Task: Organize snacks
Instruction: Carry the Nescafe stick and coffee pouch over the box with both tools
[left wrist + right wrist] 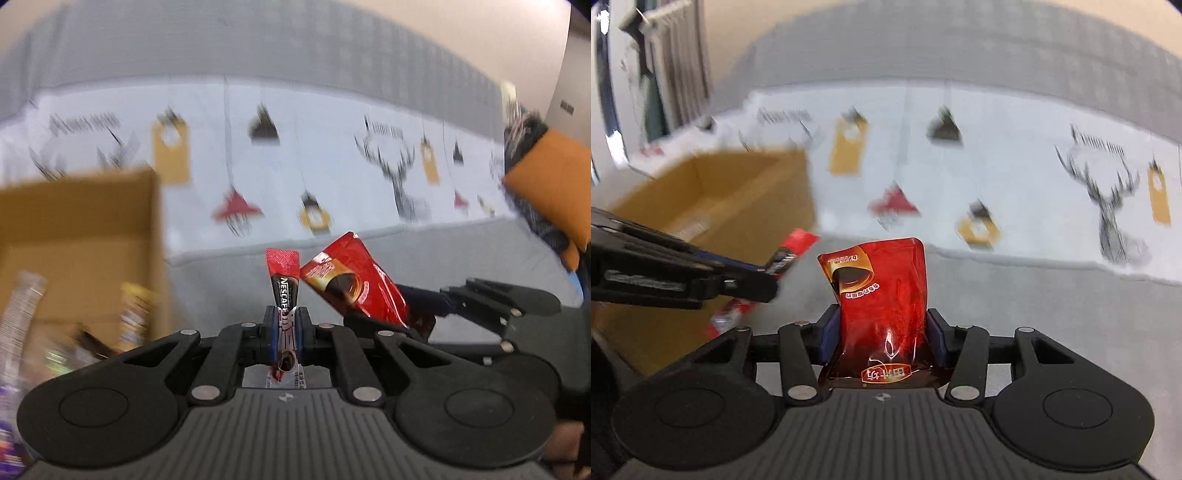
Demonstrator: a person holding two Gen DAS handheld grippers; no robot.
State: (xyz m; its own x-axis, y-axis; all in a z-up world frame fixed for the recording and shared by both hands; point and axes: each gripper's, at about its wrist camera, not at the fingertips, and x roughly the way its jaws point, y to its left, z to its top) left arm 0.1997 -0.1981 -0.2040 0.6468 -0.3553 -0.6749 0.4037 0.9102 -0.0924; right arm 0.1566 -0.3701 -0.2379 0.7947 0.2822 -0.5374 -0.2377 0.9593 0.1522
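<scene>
My left gripper (286,325) is shut on a thin Nescafe stick sachet (283,286), red at the top and black below, which stands upright between the blue pads. My right gripper (882,325) is shut on a red pouch (882,295) with a cup printed on it, held upright in the air. In the left wrist view the same red pouch (354,284) shows just right of the sachet, with the right gripper's black arms behind it. The left gripper's arm and the stick sachet (790,254) enter the right wrist view from the left.
An open cardboard box (74,236) stands at the left with several snack packets (133,314) in and beside it; the box (713,199) also appears in the right wrist view. Below lie a grey surface and a white printed cloth (332,155). An orange cushion (554,184) sits far right.
</scene>
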